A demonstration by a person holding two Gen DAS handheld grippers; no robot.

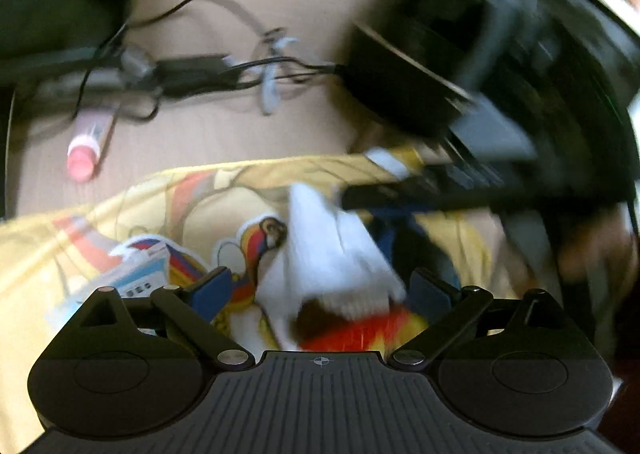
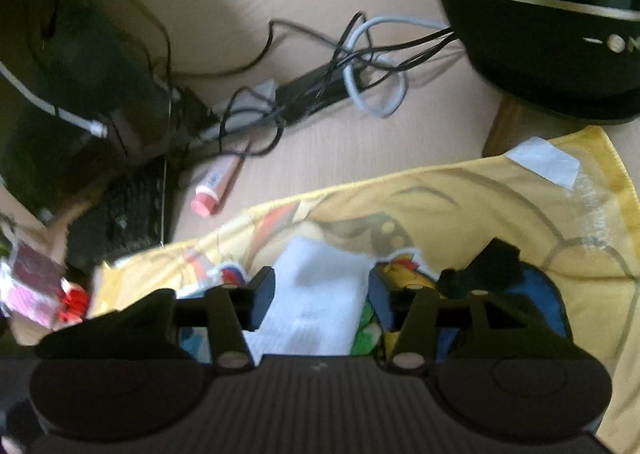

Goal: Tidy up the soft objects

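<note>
A yellow printed cloth is spread over the beige table. On it lies a white sock, with a red and yellow ribbed piece showing near its cuff in the left wrist view. My left gripper stands wide open, the sock lying between its fingers without the pads touching it. My right gripper is open too, with its blue pads on either side of the sock and not pressing it. A dark blue and black soft item lies to the right of the sock.
A pink-capped tube lies on the table beyond the cloth. Tangled cables and a black adapter sit farther back. A black rounded device stands at the right, a keyboard and a pink box at the left.
</note>
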